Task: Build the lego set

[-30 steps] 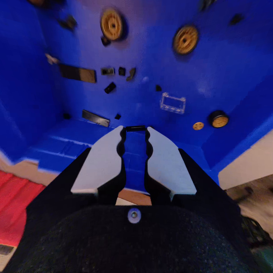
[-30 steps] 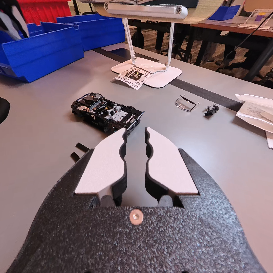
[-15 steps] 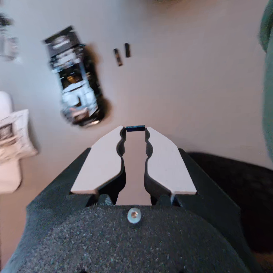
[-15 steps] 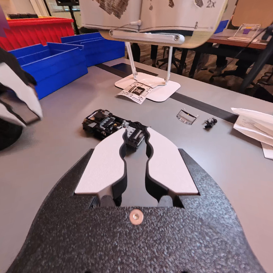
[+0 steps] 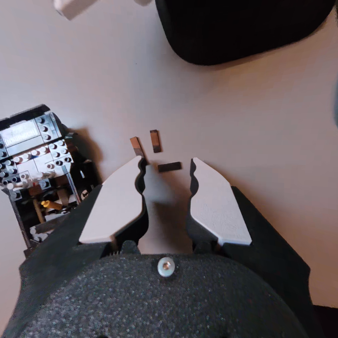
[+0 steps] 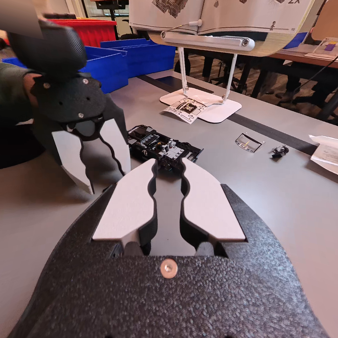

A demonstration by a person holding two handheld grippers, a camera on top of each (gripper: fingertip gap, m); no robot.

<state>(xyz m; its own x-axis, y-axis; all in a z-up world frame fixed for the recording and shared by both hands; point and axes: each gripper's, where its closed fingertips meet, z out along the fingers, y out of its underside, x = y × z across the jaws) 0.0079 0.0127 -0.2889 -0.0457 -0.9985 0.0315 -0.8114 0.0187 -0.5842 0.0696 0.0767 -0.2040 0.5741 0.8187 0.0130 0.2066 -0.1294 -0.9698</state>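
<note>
My left gripper [image 5: 167, 161] is open and points down at the grey table. A small black tile [image 5: 169, 166] lies flat on the table between its fingertips, touching neither. Two more small dark tiles [image 5: 155, 140] lie just beyond. The part-built black and grey lego car [image 5: 36, 173] sits to the left of them. In the right wrist view the car [image 6: 161, 144] lies just past my right gripper [image 6: 168, 161], which is open and empty. The left gripper [image 6: 108, 181] also shows there on the left, tips down near the table.
Blue bins [image 6: 113, 71] and a red bin [image 6: 95, 31] stand at the back left. A white book stand [image 6: 219, 111] holds the instruction booklet, with a sticker sheet [image 6: 184, 109] at its foot. A clear windscreen piece [image 6: 249, 144], a small dark part [image 6: 279, 150] and papers [image 6: 325, 155] lie right.
My left gripper came from the blue bin to the table beside the car, opened and let the black tile go by the two others. My right gripper moved closer to the car.
</note>
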